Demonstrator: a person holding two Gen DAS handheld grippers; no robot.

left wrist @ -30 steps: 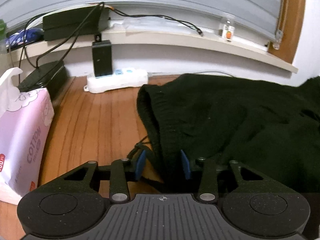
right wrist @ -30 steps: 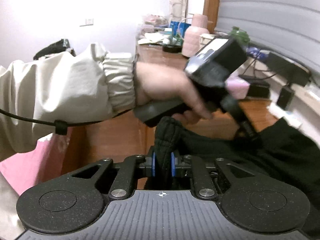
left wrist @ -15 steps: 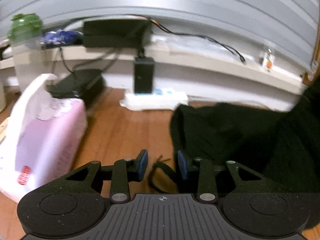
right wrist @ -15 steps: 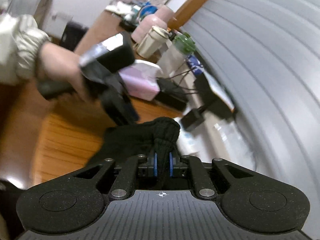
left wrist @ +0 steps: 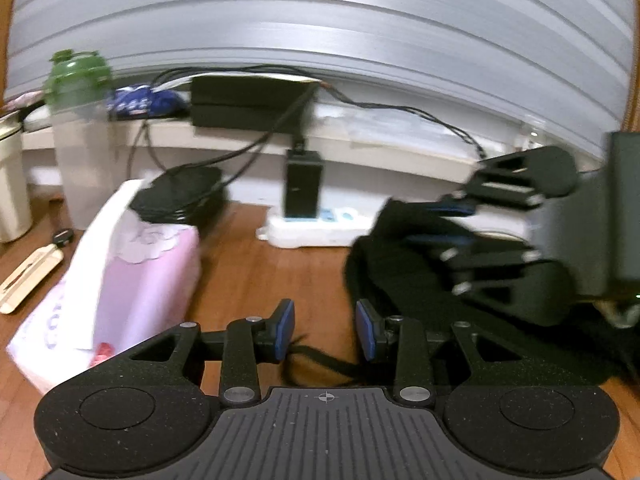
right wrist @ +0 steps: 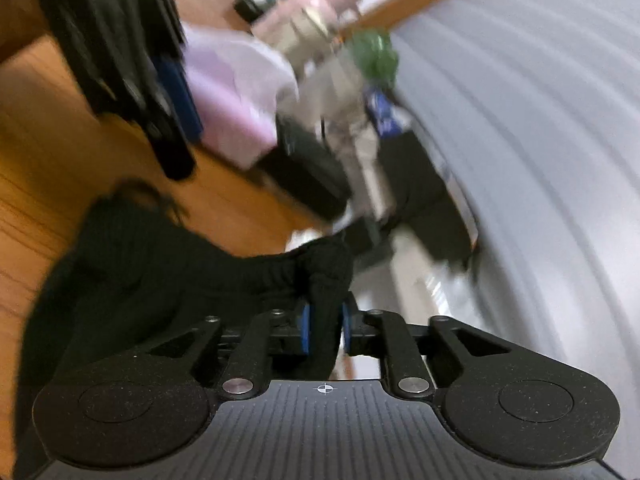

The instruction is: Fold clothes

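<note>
The black garment point(left wrist: 460, 280) lies bunched on the wooden surface point(left wrist: 248, 276), filling the right half of the left wrist view, from about two o'clock round to four o'clock of the left hand-held gripper point(left wrist: 325, 330). That hand-held gripper is released: its blue pads stand apart over bare wood, and only a thin dark cord point(left wrist: 320, 358) of the garment runs under the gap, gripped by nothing. The garment's near edge sits just beside the right-hand pad.

The right hand-held gripper point(right wrist: 325, 330) has a ridge of the garment's ribbed hem point(right wrist: 326, 276) standing up between its pads at twelve o'clock. Its jaws have just been opening, and the fabric looks only loosely held, so I judge this a release and not a firm clench; blur keeps contact uncertain.

From that ridge the cloth trails away toward nine o'clock across the surface, so its long axis seems to run left to right in the right wrist view. The right hand is the nearer one to the hem; the left must reach toward three o'clock.
</note>
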